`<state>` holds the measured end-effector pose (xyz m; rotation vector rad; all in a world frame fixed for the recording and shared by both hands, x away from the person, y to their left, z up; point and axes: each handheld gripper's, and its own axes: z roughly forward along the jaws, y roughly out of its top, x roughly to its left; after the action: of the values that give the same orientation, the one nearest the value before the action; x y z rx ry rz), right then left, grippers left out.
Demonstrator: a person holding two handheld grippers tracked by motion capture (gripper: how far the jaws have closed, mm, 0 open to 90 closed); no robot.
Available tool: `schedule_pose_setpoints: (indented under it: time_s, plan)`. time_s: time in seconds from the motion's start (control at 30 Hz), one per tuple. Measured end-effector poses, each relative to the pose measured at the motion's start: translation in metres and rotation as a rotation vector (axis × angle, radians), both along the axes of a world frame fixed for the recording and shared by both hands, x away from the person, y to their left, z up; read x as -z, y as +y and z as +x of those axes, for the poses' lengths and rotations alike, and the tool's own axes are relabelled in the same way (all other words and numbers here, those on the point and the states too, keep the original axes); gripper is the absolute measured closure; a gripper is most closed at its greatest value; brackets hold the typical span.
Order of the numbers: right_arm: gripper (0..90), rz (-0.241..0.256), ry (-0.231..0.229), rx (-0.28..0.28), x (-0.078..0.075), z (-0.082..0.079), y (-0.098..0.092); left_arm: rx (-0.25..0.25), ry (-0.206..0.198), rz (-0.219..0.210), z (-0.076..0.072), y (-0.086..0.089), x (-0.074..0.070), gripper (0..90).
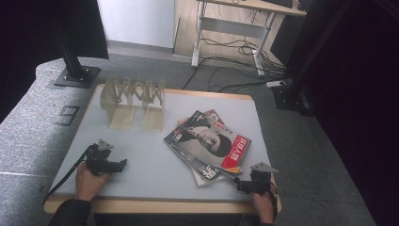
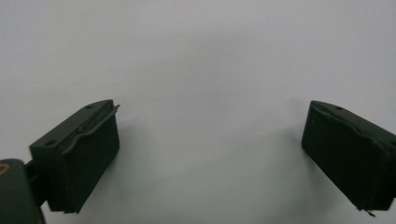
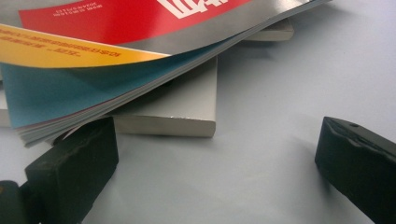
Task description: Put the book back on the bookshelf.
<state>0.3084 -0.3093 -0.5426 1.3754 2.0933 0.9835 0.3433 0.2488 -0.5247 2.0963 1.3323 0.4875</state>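
- The stack of magazines (image 1: 207, 143) lies flat toward the right half of the grey worktop (image 1: 141, 165), nearer its front edge than its back; its long axis runs diagonally, from the back-left toward the front-right corner; the copies are fanned, not squared.
- The top magazine (image 3: 140, 28) has a dark cover with a portrait and a red band with white characters at its front-right end; from the right gripper view its corner curls up, showing a yellow strip and a blue page beneath, and a thicker pale magazine (image 3: 187, 112) lies under it.
- The expanding wooden rack (image 1: 134, 101) stands near the back-left corner; its slots hold nothing.
- The right gripper (image 1: 241, 184) rests at the front-right corner, jaws wide apart, 1 jaw tucked just under the curled corner of the stack.
- The left gripper (image 1: 123, 163) sits near the front-left, jaws spread over bare worktop, well apart from the magazines.
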Motion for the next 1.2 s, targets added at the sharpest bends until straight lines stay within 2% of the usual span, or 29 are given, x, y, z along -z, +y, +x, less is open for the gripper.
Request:
schedule_pose_setpoints:
  time_s: [0.03,0.07,0.13,0.17,0.2,0.23,0.27,0.3,0.4,0.47,0.63,0.77,1.03,1.2]
  plan:
    - [0.0,-0.002,0.007,-0.002,-0.001,0.0,0.0,0.017,0.013,-0.054,-0.001,-0.001,-0.001,3.3]
    - [0.7,-0.002,0.008,-0.003,-0.002,0.0,0.0,0.017,0.013,-0.054,-0.001,-0.001,-0.001,4.7]
    - [1.2,-0.003,0.007,-0.005,-0.002,-0.001,0.001,0.045,0.029,-0.13,0.0,-0.002,-0.004,6.8]
    - [1.2,-0.011,0.005,-0.007,-0.005,-0.002,0.0,0.058,0.035,-0.153,0.0,-0.002,-0.004,8.9]
    - [1.2,-0.012,0.003,-0.004,-0.006,-0.003,0.0,0.092,0.028,-0.118,0.0,-0.01,-0.007,8.6]
    - [1.2,-0.012,-0.002,0.0,-0.008,-0.004,-0.001,0.092,0.028,-0.118,0.0,-0.01,-0.007,8.6]
    - [1.2,-0.012,-0.002,0.0,-0.008,-0.004,-0.001,0.11,0.019,-0.08,0.0,-0.015,-0.009,8.6]
    - [1.2,-0.007,-0.008,0.005,-0.012,-0.006,-0.003,0.152,0.013,-0.056,0.0,-0.026,-0.01,6.9]
    - [1.2,0.002,-0.013,0.006,-0.015,-0.007,-0.004,0.19,0.016,-0.069,0.0,-0.033,-0.012,5.0]
    - [1.3,0.008,-0.016,0.004,-0.019,-0.009,-0.006,0.222,-0.001,-0.057,0.002,-0.041,-0.016,5.2]
    - [1.2,0.021,-0.021,-0.001,-0.026,-0.011,-0.007,0.249,-0.028,-0.085,0.008,-0.053,-0.024,6.4]
    - [1.2,0.055,-0.033,-0.008,-0.033,-0.011,-0.006,0.275,-0.033,-0.082,0.013,-0.063,-0.028,6.7]
    - [1.0,0.065,-0.054,-0.026,-0.046,-0.007,-0.001,0.336,-0.049,-0.064,0.028,-0.092,-0.039,8.3]
    - [0.6,0.053,-0.049,-0.054,-0.056,-0.005,0.003,0.354,-0.062,-0.061,0.035,-0.102,-0.047,9.8]
